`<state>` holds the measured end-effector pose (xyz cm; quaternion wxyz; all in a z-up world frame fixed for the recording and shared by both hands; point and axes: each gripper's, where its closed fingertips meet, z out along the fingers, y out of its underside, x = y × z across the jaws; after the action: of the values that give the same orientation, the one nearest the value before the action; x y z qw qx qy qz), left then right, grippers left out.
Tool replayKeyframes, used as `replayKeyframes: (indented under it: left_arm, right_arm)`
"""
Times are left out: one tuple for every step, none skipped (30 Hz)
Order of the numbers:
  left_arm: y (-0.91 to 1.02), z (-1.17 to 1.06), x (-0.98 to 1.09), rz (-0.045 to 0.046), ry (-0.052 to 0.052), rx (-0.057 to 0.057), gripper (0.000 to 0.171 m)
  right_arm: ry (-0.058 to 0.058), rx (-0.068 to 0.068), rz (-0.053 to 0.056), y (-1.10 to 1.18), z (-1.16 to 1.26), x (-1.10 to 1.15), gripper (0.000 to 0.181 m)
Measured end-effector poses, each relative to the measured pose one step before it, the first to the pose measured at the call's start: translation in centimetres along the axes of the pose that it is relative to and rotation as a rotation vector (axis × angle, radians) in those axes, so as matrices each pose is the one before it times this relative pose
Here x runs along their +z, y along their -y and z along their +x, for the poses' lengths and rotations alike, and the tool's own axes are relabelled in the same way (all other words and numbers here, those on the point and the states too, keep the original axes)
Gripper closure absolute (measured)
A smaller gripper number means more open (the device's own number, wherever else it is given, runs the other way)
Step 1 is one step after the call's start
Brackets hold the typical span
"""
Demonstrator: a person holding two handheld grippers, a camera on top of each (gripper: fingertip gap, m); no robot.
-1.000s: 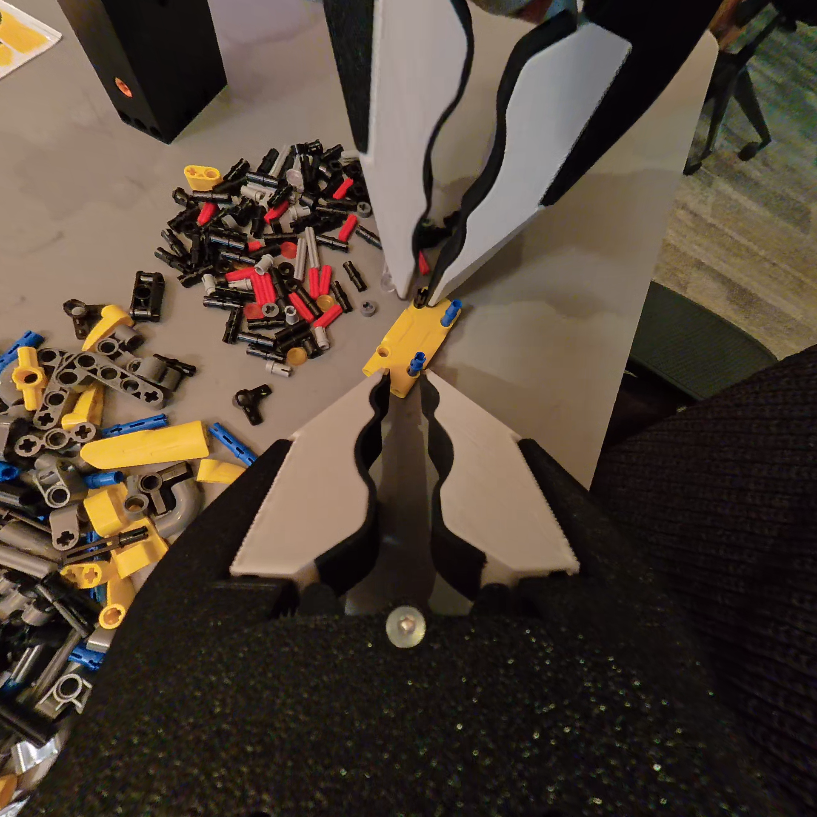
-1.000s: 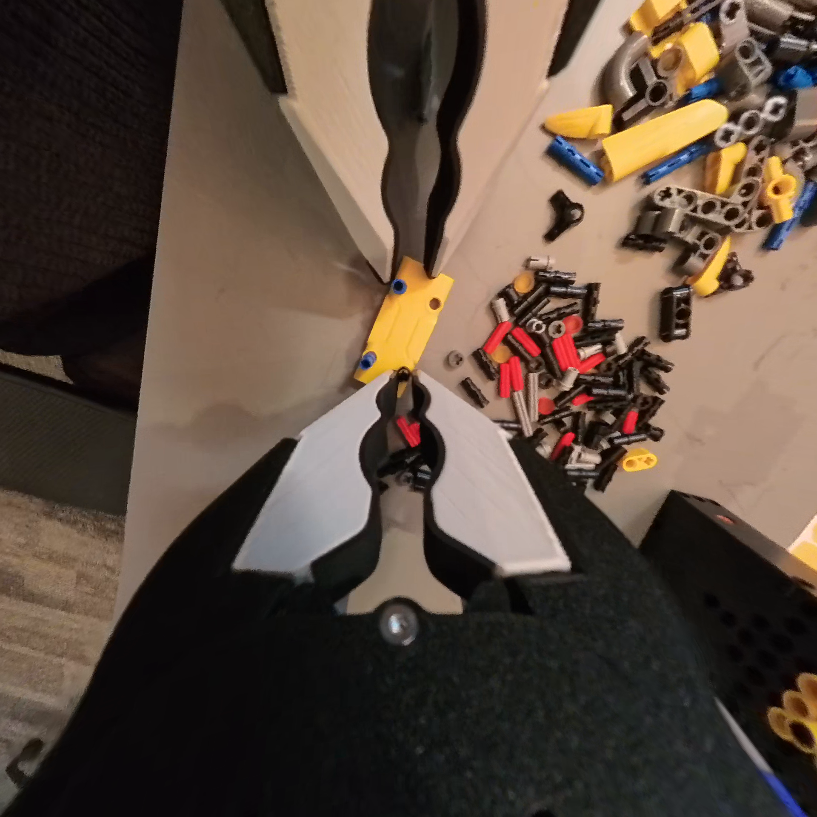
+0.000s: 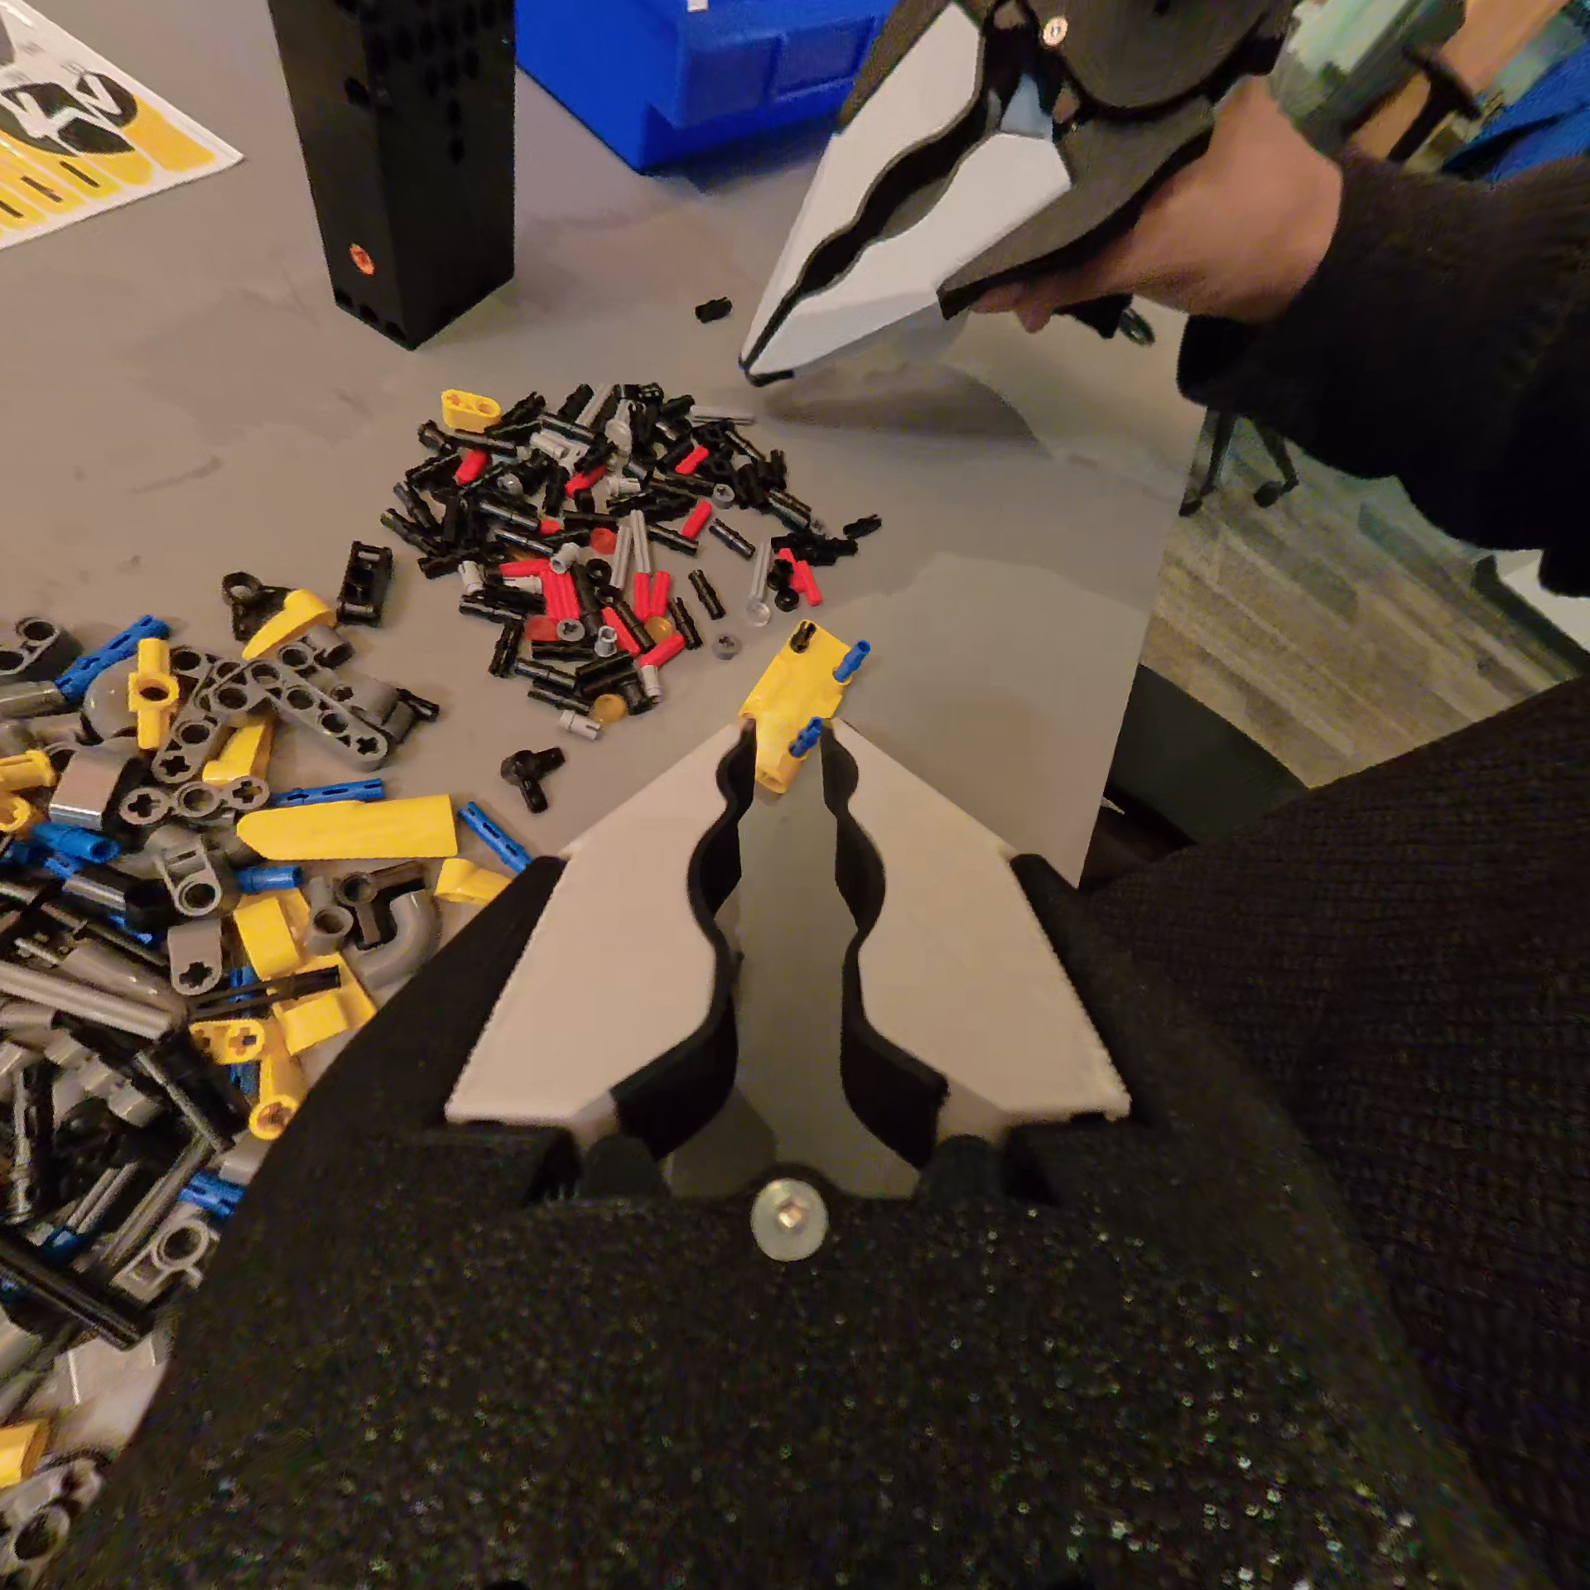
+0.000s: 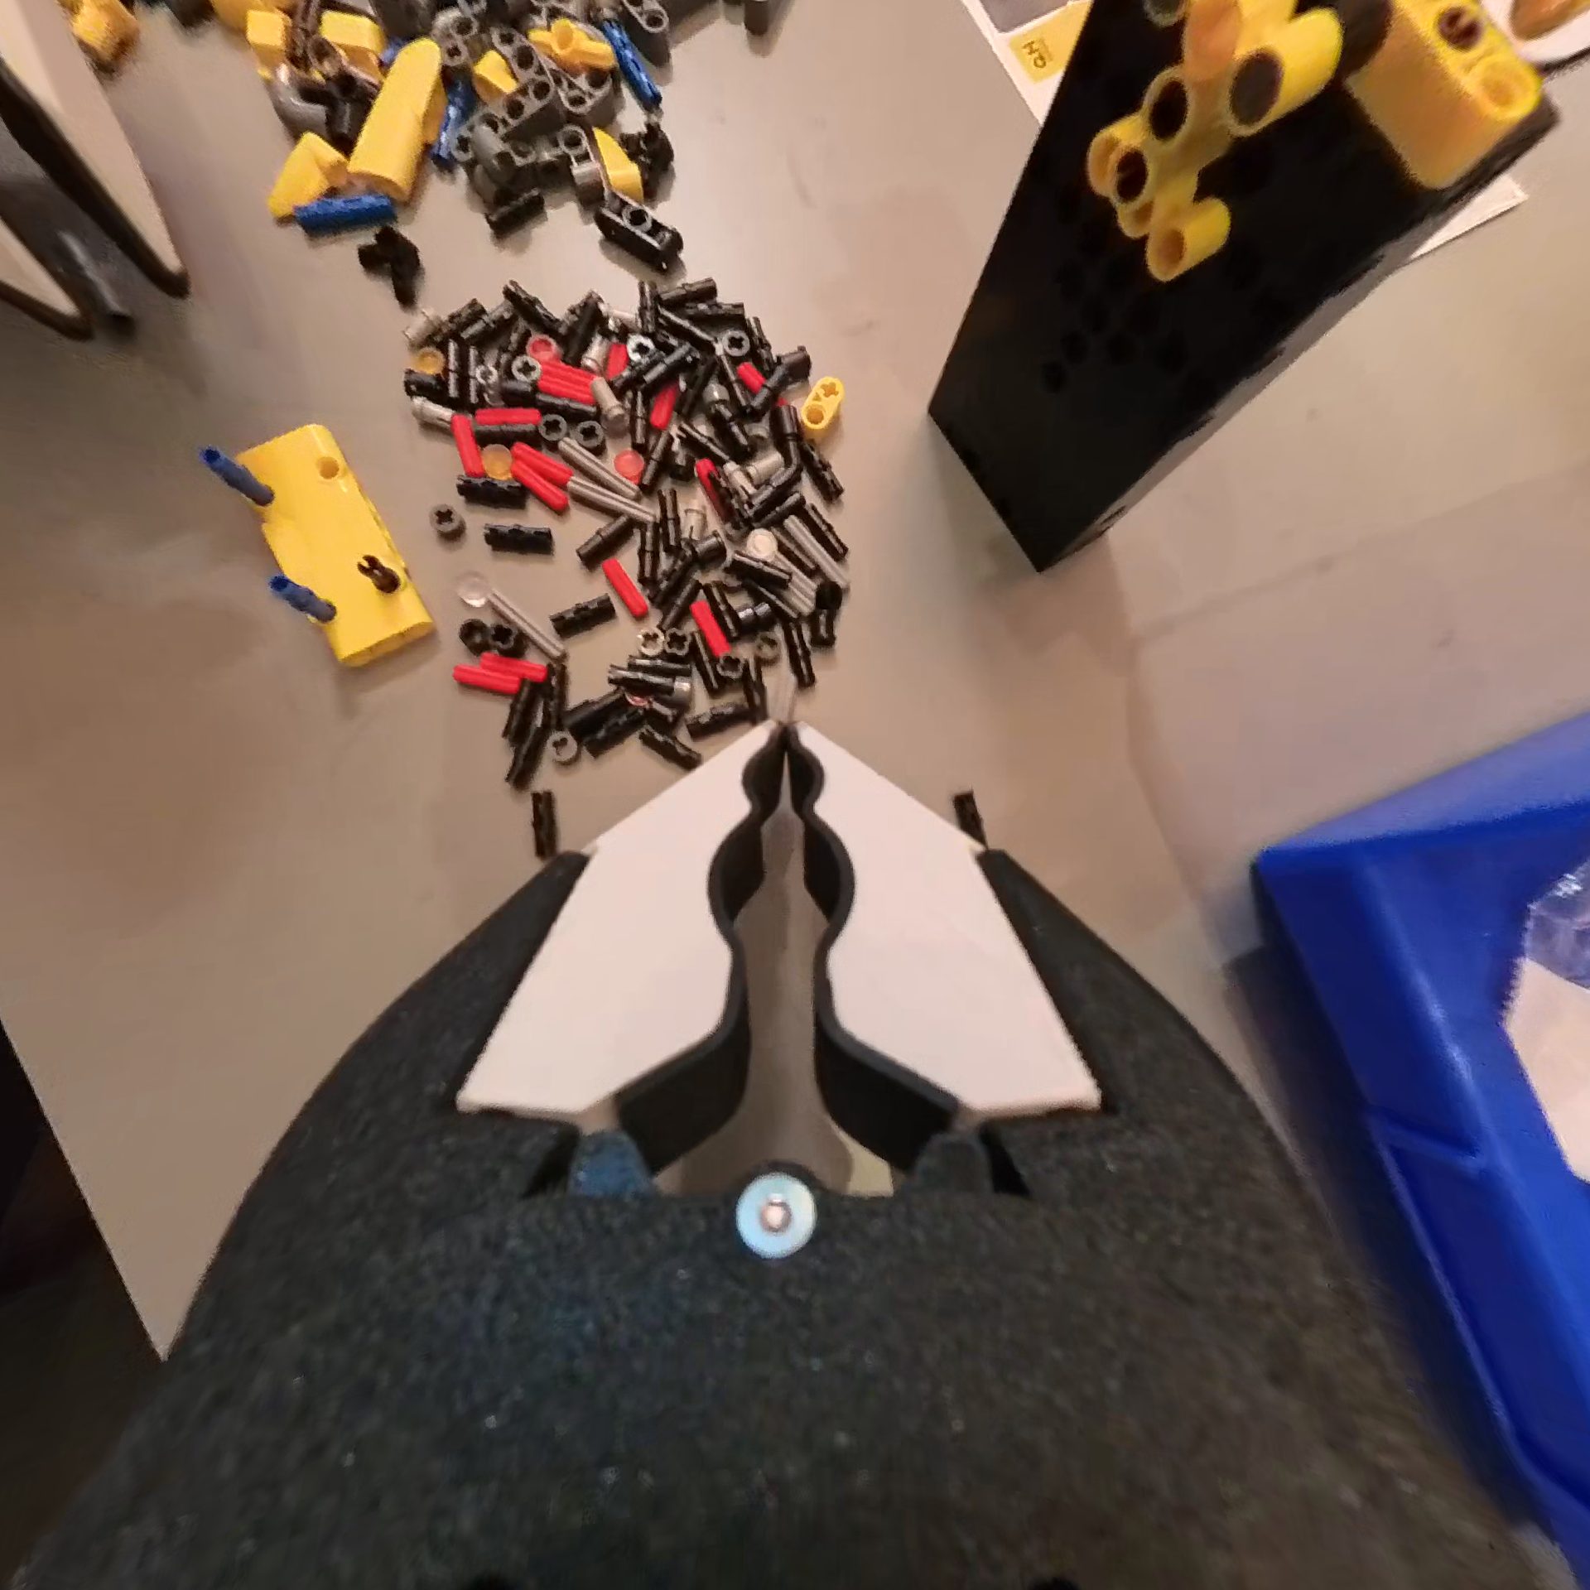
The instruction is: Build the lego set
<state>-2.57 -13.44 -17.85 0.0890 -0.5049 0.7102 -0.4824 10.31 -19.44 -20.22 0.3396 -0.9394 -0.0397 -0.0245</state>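
Note:
A yellow panel piece with two blue pins and one black pin in it lies flat on the grey table, next to a pile of small black, red and grey pins. My left gripper hovers over its near end, jaws a little apart and empty. In the right wrist view the panel lies alone with no finger on it. My right gripper is shut, with nothing seen in it, at the near edge of the pin pile. In the left wrist view it is held by a hand beyond the pile.
A black perforated block stands behind the pile, with yellow parts on top. A blue bin sits at the back. A heap of larger yellow, grey and blue parts lies to the left. The table edge is close on the right. The left gripper's tips are roughly 15 cm from the right gripper's.
My right gripper drew back from the yellow panel to the far side of the pin pile, leaving a black pin in it. My left gripper let go; the panel lies on the table.

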Motion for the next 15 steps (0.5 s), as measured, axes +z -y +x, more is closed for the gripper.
replayKeyframes:
  left_arm:
    - [-0.026, -0.016, -0.044, 0.00265, 0.0014, -0.006, 0.157]
    - [-0.031, 0.007, -0.018, 0.00232, 0.0006, -0.0056, 0.157]
    - [-0.028, 0.023, -0.019, 0.00197, -0.0002, -0.0047, 0.157]
    - [-0.024, 0.044, 0.006, 0.00131, -0.001, -0.0039, 0.157]
    - [-0.031, 0.023, 0.017, 0.00041, -0.0007, -0.0034, 0.157]
    - [-0.015, -0.001, 0.022, 0.00012, 0.0001, -0.0023, 0.157]
    - [-0.011, -0.006, 0.033, -0.00005, 0.0004, -0.0017, 0.157]
    - [0.002, -0.018, 0.031, -0.0006, 0.0002, -0.0016, 0.157]
    - [0.008, -0.01, 0.031, -0.00071, 0.0003, -0.0013, 0.157]
    - [0.011, -0.011, 0.011, -0.00014, 0.0005, -0.0008, 0.157]
    - [0.029, 0.011, 0.005, 0.00049, 0.0, 0.0, 0.157]
    - [0.032, 0.031, 0.013, 0.00077, -0.0009, 0.0001, 0.157]
    - [0.046, 0.033, 0.02, 0.00085, -0.0017, -0.001, 0.157]
    - [0.028, 0.049, 0.044, 0.00018, -0.0025, -0.0011, 0.157]
    - [0.027, 0.085, 0.049, 0.00001, -0.0033, -0.0001, 0.157]
  right_arm:
    - [0.0149, 0.0046, 0.0158, 0.235, -0.222, 0.185, 0.181]
    - [0.0137, 0.0029, 0.0093, 0.143, -0.182, 0.168, 0.181]
    - [0.0092, 0.0013, 0.0031, 0.046, -0.105, 0.198, 0.181]
    - [0.0068, -0.0015, -0.0005, -0.025, -0.062, 0.195, 0.181]
    - [0.0026, -0.0033, -0.0021, -0.052, -0.01, 0.192, 0.18]
    - [-0.0035, -0.004, -0.0016, -0.047, 0.09, 0.167, 0.18]
    - [-0.002, -0.0039, -0.0004, -0.01, 0.058, 0.139, 0.178]
    - [0.0032, -0.0025, -0.0001, 0.006, -0.023, 0.112, 0.177]
    - [0.0045, -0.0014, 0.0001, 0.029, -0.058, 0.091, 0.177]
    - [0.0049, -0.0016, -0.0001, 0.023, -0.092, 0.098, 0.176]
    - [0.0026, -0.0018, -0.0018, -0.015, -0.049, 0.101, 0.176]
    - [-0.0014, -0.0017, -0.0002, 0.012, 0.005, 0.063, 0.176]
    - [-0.0008, -0.0015, 0.0021, 0.053, 0.015, 0.035, 0.176]
    - [0.001, -0.0011, -0.0011, 0.021, 0.009, 0.025, 0.176]
    - [0.0021, -0.0009, -0.0014, 0.01, 0.002, 0.03, 0.175]
